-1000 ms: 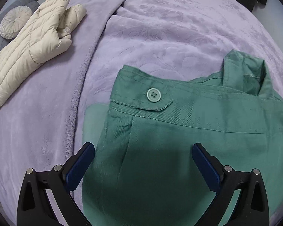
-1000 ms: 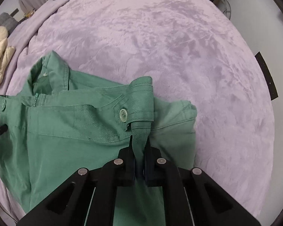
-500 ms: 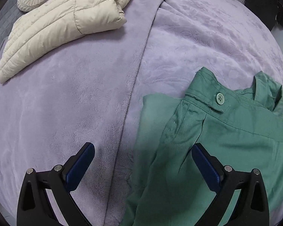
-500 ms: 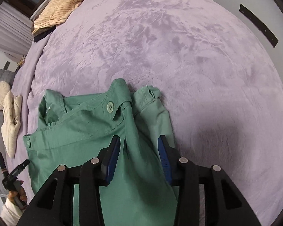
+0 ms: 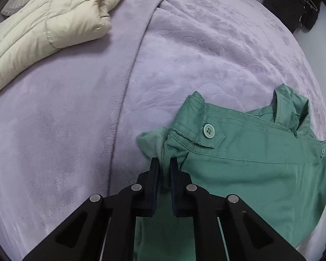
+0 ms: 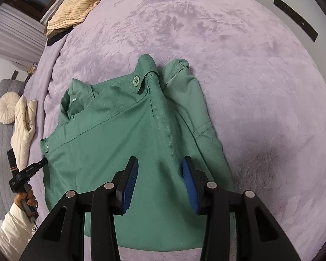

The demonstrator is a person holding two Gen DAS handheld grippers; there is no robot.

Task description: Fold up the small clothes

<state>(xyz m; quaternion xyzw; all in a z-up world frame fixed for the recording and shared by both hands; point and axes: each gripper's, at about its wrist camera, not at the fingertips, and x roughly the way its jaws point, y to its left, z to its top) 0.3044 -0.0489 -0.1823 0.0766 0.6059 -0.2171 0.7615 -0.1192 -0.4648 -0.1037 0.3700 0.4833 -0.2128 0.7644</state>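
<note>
Inspection of my two claws over the green trousers (image 6: 123,143), which lie flat on the lilac bedspread (image 6: 239,50), waistband away from me.

My left gripper (image 5: 163,163): the jaws are closing, and the frames show a bunched fold of the trousers' left edge, just below the waistband corner, pinched between the two black fingers (image 5: 153,174). The cloth rises into the narrow gap and the pads press on it from both sides. The waistband tab with its green button (image 5: 209,131) sits just beyond and to the right of the pinch. In the right wrist view this gripper appears at the trousers' left edge, carried by a hand (image 6: 25,198) in a cream sleeve (image 6: 13,232).

My right gripper (image 6: 160,174): the jaws are opening. The blue pads (image 6: 131,182) stand apart over the trousers' right side, with a raised ridge of cloth running between them. Neither pad presses on the fabric; nothing is held.

The trousers: the waistband is folded, with an upturned flap at its middle. A second button tab (image 6: 136,80) lies at the far end of the waistband, beyond the right gripper.

Other items, all placed relative to the trousers: a cream quilted jacket (image 5: 43,26) well to the far left; a round pale cushion (image 6: 7,107) beside that jacket; a striped tan garment (image 6: 76,6) at the far edge of the bedspread.
</note>
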